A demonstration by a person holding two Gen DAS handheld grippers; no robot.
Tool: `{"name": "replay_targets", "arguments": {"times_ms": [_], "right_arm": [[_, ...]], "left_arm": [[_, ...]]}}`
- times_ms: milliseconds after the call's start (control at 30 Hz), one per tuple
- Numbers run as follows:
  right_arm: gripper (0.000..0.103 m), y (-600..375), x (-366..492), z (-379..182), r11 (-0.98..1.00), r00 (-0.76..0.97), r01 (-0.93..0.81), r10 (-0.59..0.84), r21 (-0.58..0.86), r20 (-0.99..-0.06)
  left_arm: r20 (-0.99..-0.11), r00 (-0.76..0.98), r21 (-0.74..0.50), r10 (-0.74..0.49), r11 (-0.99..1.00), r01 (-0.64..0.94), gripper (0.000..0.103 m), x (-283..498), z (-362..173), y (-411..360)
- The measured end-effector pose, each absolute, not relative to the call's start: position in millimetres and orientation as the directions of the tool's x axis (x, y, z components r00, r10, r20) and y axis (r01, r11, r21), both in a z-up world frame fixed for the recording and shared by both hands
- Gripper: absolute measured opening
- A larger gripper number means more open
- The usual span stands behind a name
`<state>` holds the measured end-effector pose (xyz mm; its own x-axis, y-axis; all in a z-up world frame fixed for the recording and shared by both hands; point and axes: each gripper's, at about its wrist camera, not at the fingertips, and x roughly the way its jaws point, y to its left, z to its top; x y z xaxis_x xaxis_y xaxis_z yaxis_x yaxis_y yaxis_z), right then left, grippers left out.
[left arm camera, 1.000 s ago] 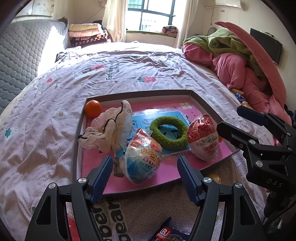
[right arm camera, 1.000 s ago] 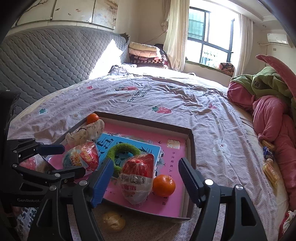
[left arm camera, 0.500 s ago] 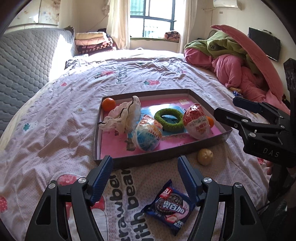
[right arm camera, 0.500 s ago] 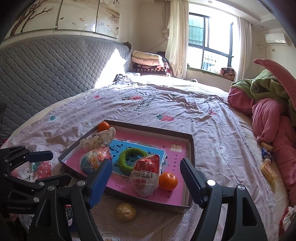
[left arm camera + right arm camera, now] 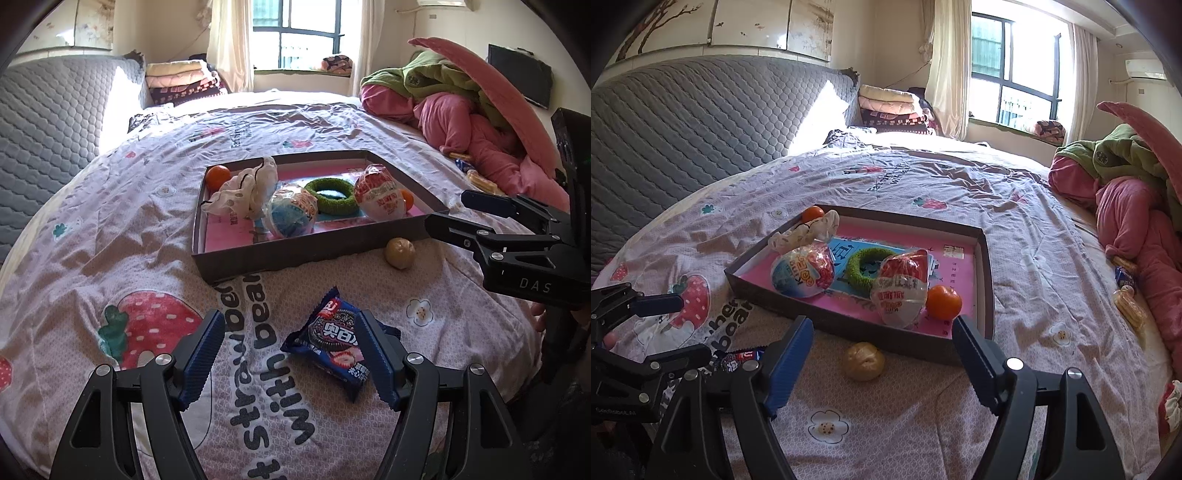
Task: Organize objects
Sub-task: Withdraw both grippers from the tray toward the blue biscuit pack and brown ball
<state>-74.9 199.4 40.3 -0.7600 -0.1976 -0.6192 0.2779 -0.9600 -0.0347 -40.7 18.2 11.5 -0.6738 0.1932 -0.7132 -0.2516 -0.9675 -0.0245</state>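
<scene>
A shallow grey box with a pink floor [image 5: 236, 262] [image 5: 984, 266] lies on the bed. In it are two oranges [image 5: 218, 176] [image 5: 943, 301], a white cloth [image 5: 243, 188], a blue egg pack [image 5: 291, 216] [image 5: 803, 273], a green ring [image 5: 330, 195] [image 5: 866, 269] and a red egg pack [image 5: 380, 197] [image 5: 901, 291]. A tan ball [image 5: 399, 253] [image 5: 863, 360] and a blue cookie packet [image 5: 332, 341] lie on the sheet in front of the box. My left gripper [image 5: 291, 354] is open and empty, its right finger over the packet. My right gripper [image 5: 882, 362] is open and empty around the ball.
A heap of pink and green bedding [image 5: 472, 110] [image 5: 1137, 206] fills the right side of the bed. Small snack packs [image 5: 1126, 295] lie beside it. A grey quilted headboard [image 5: 683, 129] runs along the left. Folded blankets [image 5: 181, 79] are stacked at the far end.
Both grippers have pulled back from the box toward the near edge of the bed. The cookie packet and tan ball have come into the left wrist view. Both stay open.
</scene>
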Motion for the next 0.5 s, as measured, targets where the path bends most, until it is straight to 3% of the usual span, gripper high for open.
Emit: {"name": "replay_targets", "arguments": {"times_ms": [500], "right_arm": [[0.078,196.2,-63.5,21.4,-0.957,-0.726,0.285,-0.181,-0.05,-0.664]], "left_arm": [[-0.726,-0.651,0.024,0.223,-0.937,-0.348,0.074,-26.6,-5.4,38.7]]}}
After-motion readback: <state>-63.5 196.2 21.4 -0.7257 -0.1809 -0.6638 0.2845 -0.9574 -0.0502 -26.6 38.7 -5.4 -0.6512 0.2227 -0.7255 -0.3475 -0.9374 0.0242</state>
